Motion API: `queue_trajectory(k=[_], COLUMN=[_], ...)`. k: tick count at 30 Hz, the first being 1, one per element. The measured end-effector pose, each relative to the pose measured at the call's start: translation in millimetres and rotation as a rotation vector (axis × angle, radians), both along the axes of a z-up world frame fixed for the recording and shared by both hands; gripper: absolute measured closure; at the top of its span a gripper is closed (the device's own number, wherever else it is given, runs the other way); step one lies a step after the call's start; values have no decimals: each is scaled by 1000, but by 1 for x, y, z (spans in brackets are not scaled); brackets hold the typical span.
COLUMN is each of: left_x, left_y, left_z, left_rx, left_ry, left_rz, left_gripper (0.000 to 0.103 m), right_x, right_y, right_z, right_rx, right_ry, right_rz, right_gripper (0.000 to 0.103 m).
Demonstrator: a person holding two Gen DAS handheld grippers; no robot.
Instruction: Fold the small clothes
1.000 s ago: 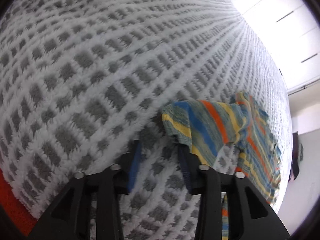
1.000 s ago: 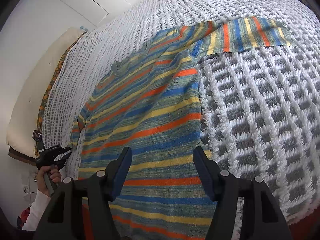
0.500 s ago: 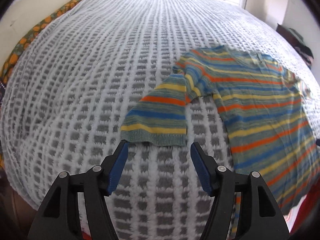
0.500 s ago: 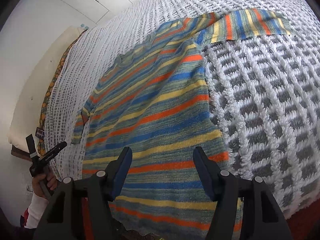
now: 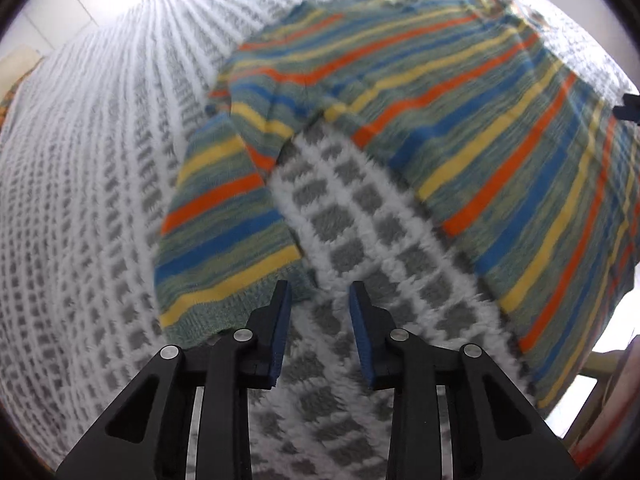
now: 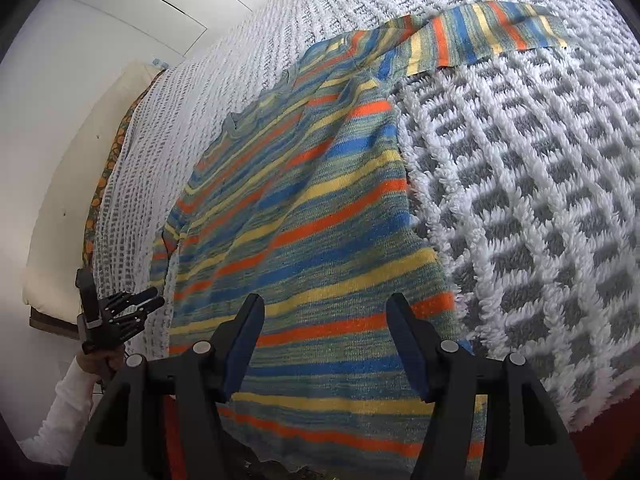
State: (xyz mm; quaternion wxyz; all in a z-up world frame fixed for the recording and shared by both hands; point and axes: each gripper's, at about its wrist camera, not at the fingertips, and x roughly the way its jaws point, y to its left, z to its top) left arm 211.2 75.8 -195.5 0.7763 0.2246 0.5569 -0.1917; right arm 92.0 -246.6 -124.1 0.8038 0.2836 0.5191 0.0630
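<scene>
A striped knit sweater (image 6: 304, 216) in blue, orange, yellow and green lies flat on the bed. My right gripper (image 6: 324, 308) hovers open over its hem, with nothing between the fingers. One sleeve (image 6: 492, 32) stretches out to the far right. The other sleeve (image 5: 228, 232) lies just ahead of my left gripper (image 5: 318, 292), its cuff beside the left fingertip (image 5: 282, 300). The left jaws are closing, and only blanket shows in the gap. In the right wrist view the left gripper (image 6: 148, 304) is at the bed's left side, in a hand with a white cuff.
A white and grey waffle-knit blanket (image 6: 520, 168) covers the whole bed. A cream headboard or pillow (image 6: 76, 184) and a white panelled wall (image 6: 120, 20) lie beyond it. The bed's edge runs along the bottom right of the right wrist view.
The left gripper rolled and swung round to the near sleeve, whose cuff now sits at its left fingertip. Its jaws widened, then narrowed. The right gripper stayed over the hem.
</scene>
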Motion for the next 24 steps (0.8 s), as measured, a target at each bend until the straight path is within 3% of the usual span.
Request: queue_trajectory(k=[2, 5, 10, 14, 17, 20, 24], left_x=[6, 16, 32, 46, 61, 70, 68], left_y=[2, 6, 42, 113, 184, 233, 245], left_z=[-5, -4, 21, 63, 76, 61, 28], left_rx=[-30, -84, -216, -389, -486, -482, -431], left_ry=[28, 56, -8, -134, -185, -146, -26], left_rz=[17, 61, 270, 577, 836, 975, 1006], left_gripper=[75, 101, 103, 103, 103, 103, 99], right_x=[-1, -1, 0, 0, 2, 5, 7], right_y=[-4, -10, -7, -3, -4, 0, 13], right_z=[1, -2, -1, 2, 0, -1, 3], right_rx=[0, -1, -1, -15, -17, -15, -17], right_ry=[0, 8, 10, 6, 16, 19, 11], right_rz=[-9, -18, -8, -6, -11, 0, 19], right_gripper=[40, 40, 40, 40, 40, 40, 40])
